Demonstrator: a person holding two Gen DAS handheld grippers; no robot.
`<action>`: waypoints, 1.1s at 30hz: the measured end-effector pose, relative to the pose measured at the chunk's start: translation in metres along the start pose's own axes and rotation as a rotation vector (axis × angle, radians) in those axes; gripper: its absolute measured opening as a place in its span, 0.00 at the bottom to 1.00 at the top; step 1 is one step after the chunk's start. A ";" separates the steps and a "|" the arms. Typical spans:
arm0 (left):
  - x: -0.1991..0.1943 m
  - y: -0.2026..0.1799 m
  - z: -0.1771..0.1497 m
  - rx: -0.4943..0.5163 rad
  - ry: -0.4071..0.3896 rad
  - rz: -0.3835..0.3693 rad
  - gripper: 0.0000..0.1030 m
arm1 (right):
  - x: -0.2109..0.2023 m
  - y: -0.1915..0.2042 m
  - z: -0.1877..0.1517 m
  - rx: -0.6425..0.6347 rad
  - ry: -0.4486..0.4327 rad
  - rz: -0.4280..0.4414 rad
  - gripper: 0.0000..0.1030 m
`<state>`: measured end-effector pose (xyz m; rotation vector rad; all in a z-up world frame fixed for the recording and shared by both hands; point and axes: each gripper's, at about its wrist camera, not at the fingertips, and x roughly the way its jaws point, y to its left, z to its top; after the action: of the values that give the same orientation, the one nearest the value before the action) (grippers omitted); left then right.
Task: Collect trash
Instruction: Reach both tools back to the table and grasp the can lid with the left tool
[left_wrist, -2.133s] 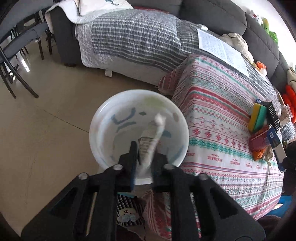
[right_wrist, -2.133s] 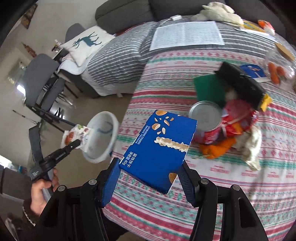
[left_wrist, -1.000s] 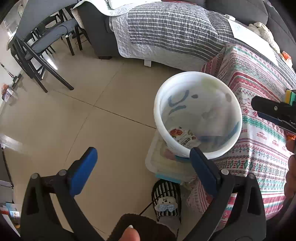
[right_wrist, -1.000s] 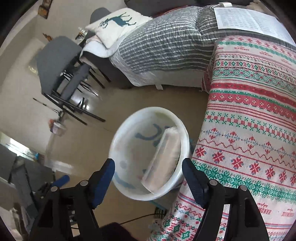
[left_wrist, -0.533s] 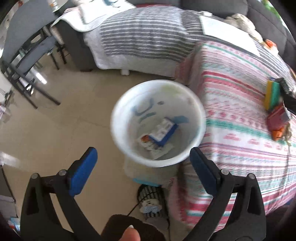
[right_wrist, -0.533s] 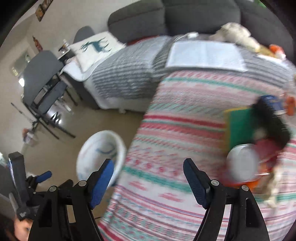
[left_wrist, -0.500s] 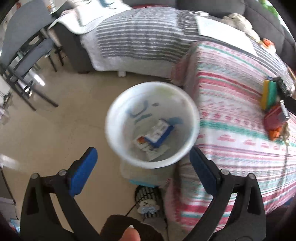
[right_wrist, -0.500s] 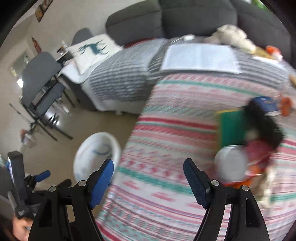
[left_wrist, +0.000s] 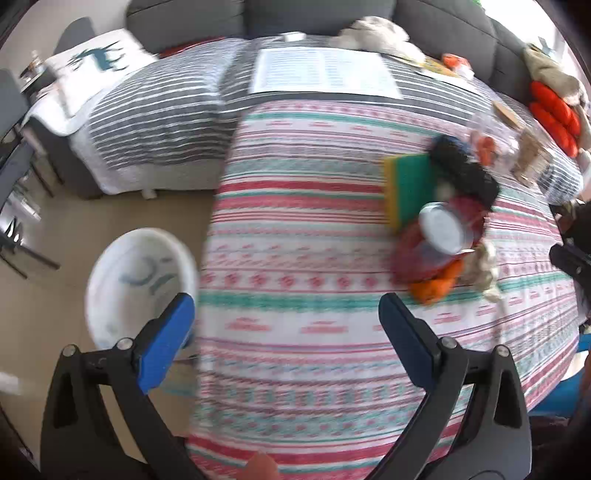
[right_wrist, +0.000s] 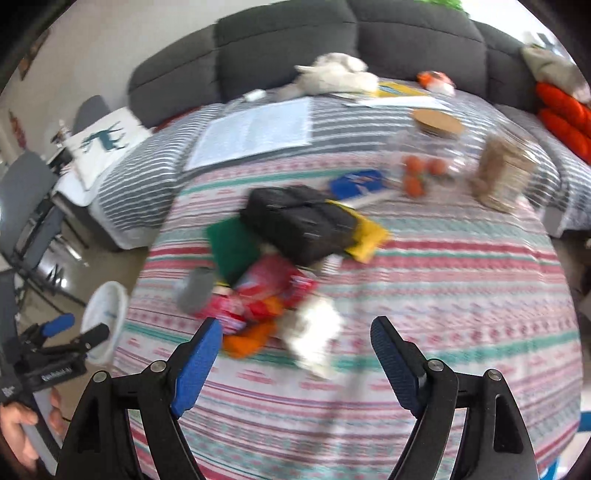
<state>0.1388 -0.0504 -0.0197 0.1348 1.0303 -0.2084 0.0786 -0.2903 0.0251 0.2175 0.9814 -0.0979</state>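
now between pickups: both tools empty, heading for the pile.

left gripper (left_wrist: 286, 325) and right gripper (right_wrist: 295, 350) both hang spread wide over the patterned tablecloth (right_wrist: 461, 295), grasping nothing. the trash left seems to be the blurred heap mid-table: a red wrapper (right_wrist: 273, 291), crumpled white paper (right_wrist: 314, 332), a tin can (left_wrist: 441, 232), beside a green sponge (left_wrist: 410, 184) and a black case (right_wrist: 303, 225). the white bin (left_wrist: 140, 280) stands on the floor at the table's left edge. next, i'd judge, the right tool drops onto the paper and pinches. a grey sofa (right_wrist: 332, 44) with a striped quilt sits behind.
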 end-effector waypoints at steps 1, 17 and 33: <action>0.001 -0.008 0.002 0.010 0.001 -0.008 0.97 | -0.001 -0.010 -0.002 0.010 0.004 -0.010 0.82; 0.023 -0.100 0.023 0.077 -0.016 -0.152 0.97 | -0.001 -0.106 -0.019 0.147 0.096 -0.091 0.82; 0.046 -0.129 0.041 0.106 -0.062 -0.135 0.76 | 0.003 -0.128 -0.021 0.196 0.129 -0.083 0.82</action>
<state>0.1654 -0.1893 -0.0405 0.1542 0.9679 -0.3881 0.0399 -0.4097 -0.0068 0.3667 1.1106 -0.2593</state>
